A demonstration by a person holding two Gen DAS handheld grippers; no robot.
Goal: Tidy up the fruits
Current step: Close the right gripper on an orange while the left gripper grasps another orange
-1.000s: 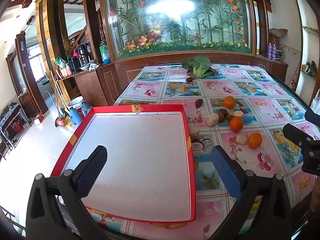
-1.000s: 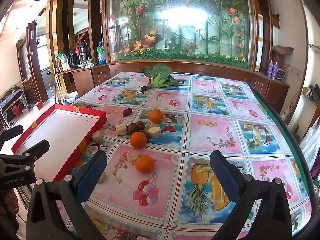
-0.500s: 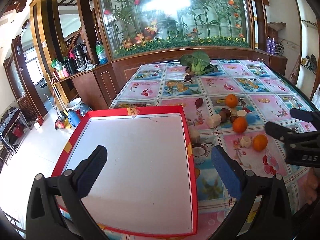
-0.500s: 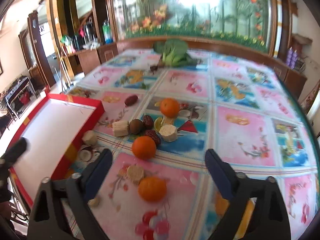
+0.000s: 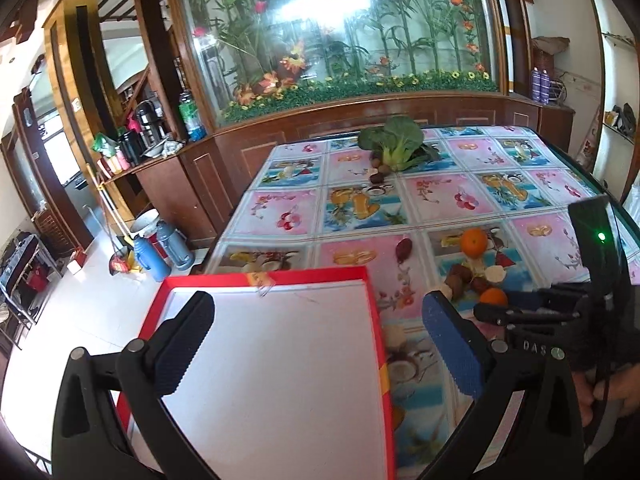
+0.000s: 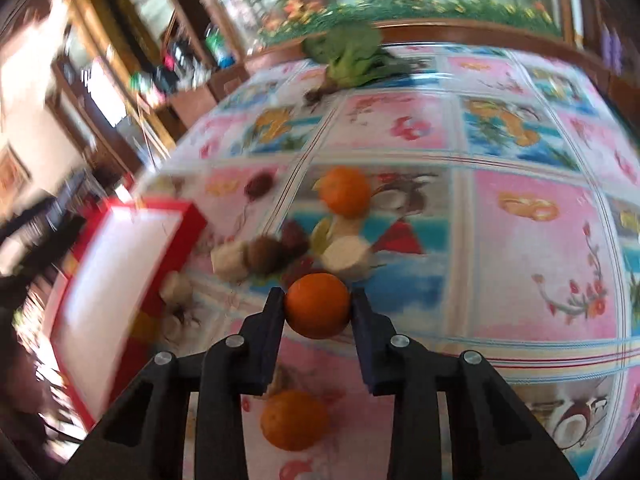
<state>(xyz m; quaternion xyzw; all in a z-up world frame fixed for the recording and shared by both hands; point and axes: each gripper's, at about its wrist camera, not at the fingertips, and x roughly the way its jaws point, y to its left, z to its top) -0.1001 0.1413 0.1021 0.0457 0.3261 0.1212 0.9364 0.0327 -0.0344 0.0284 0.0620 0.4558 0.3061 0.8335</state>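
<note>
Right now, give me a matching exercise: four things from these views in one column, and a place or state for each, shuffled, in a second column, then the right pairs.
Things
1. middle orange
2. red tray
3. leafy green
4. left gripper

Places or states
A. at the table's far end
B. jaws wide apart, over the tray
C. white inside, nothing in it
D. between the right gripper's closing jaws

Pairs: 1-D, 2-C, 3-A, 4-B
</note>
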